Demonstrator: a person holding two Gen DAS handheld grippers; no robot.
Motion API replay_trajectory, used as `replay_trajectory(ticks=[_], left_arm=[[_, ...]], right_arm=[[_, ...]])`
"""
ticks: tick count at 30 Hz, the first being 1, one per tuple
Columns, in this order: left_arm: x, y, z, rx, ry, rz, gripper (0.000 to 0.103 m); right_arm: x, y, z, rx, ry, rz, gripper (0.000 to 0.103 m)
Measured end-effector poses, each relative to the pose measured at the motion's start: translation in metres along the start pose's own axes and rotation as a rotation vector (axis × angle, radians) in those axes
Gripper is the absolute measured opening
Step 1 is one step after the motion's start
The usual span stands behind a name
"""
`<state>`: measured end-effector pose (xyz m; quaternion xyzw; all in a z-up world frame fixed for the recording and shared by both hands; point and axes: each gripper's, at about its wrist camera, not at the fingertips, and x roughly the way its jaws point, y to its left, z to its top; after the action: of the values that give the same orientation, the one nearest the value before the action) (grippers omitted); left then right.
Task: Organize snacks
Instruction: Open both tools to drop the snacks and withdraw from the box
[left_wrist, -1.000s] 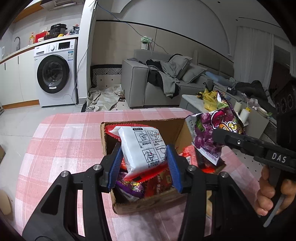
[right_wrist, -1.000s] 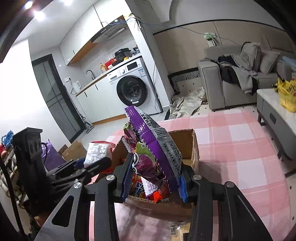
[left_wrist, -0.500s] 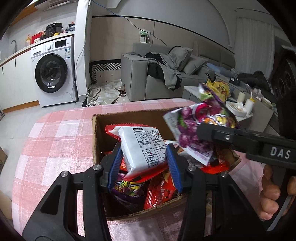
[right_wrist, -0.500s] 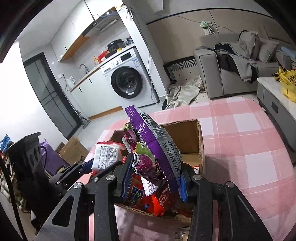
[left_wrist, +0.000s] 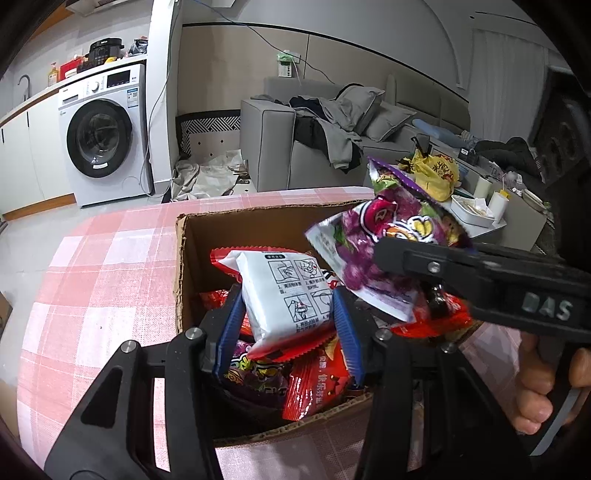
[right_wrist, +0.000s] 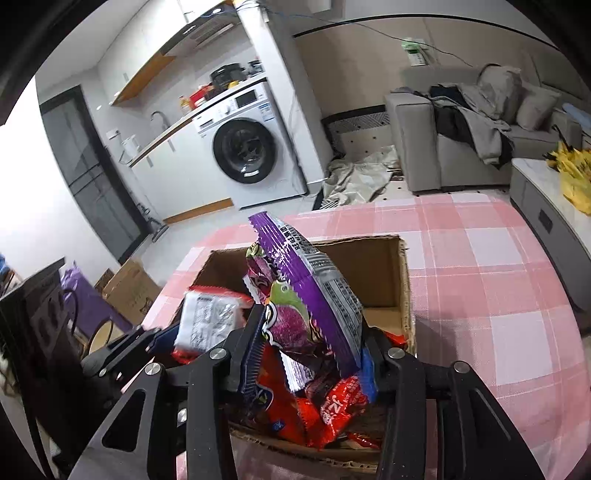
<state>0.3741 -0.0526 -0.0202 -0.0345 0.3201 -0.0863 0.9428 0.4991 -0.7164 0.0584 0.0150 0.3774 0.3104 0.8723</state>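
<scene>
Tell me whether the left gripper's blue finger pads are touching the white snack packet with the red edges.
Touching. In the left wrist view the left gripper has both blue fingers pressed against the sides of the white snack packet with red edges, no gap showing.

The cardboard box (left_wrist: 181, 280) sits on the table (left_wrist: 92, 280), snack packets (left_wrist: 314, 384) inside, the sofa (left_wrist: 273, 155) behind it.

Evenly lit by soft indoor light, with an overexposed white patch at the left edge of the right wrist view. Strong fisheye bending of walls toward dark vignetted corners in both views. Motion blur on the purple snack bag (left_wrist: 388, 251) and right gripper (left_wrist: 476, 273) at right of the left wrist view; soft shadows inside the cardboard box (right_wrist: 404, 295).
</scene>
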Motion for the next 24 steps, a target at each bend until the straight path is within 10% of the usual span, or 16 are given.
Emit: replay_trajectory(ticks=[13,18,24], left_arm=[[-0.003,0.011,-0.002,-0.033,0.006,-0.019,0.050],[-0.015,0.010,-0.003,-0.038,0.001,-0.049,0.087],[-0.048,0.004,-0.012,-0.009,-0.017,-0.012,0.102]], right_arm=[[-0.036,-0.017,-0.002,-0.031,-0.058,-0.067,0.072],[-0.051,-0.026,-0.009,-0.029,-0.065,-0.081,0.098],[-0.074,-0.036,-0.026,-0.018,-0.070,-0.068,0.102]])
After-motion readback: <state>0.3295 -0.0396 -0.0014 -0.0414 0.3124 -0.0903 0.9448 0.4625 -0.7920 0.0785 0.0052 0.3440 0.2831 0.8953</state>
